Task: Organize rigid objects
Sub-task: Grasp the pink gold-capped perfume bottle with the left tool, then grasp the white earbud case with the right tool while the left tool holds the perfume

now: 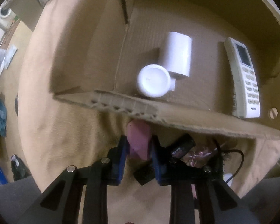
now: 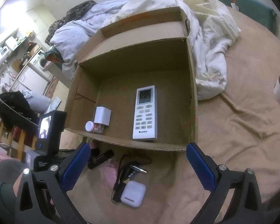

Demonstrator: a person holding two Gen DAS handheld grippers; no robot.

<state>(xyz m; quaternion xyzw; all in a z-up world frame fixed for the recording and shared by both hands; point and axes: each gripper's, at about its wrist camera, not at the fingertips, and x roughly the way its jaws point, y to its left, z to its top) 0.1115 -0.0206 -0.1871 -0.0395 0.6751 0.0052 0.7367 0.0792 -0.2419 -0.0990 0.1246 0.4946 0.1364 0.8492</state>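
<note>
Left tool: the left tool (image 1: 139,150) sits low centre in the left wrist view, its blue pads clamped on a pink object (image 1: 139,141) that stands up between them.
Right tool: the right tool (image 2: 138,168) has its blue pads wide apart, gripping nothing, hovering over the bed (image 2: 242,130) at the bottom of the right wrist view.
Task's thing: the pink object lies just below the near wall of the cardboard box (image 1: 177,115), outside it; what it is cannot be made out.
Already in the box: a white remote (image 2: 145,113) near the middle, a white cylinder (image 1: 178,53) and a white-capped bottle (image 1: 153,81) toward the left.
Still on the bed: a white earbud case (image 2: 133,194), a dark cable (image 2: 121,175) and a small black device (image 2: 100,158), in front of the box at the bottom centre of the right wrist view.
Key relation: the box opening lies straight up-frame from the held pink object, just past the near wall; the object's long axis runs roughly up the frame, toward the wall.
Nearer hand: the left, since it already holds the object beside the wall.
Likely next move: lifting over the wall's edge and setting down on bare floor left of the bottle.
</note>
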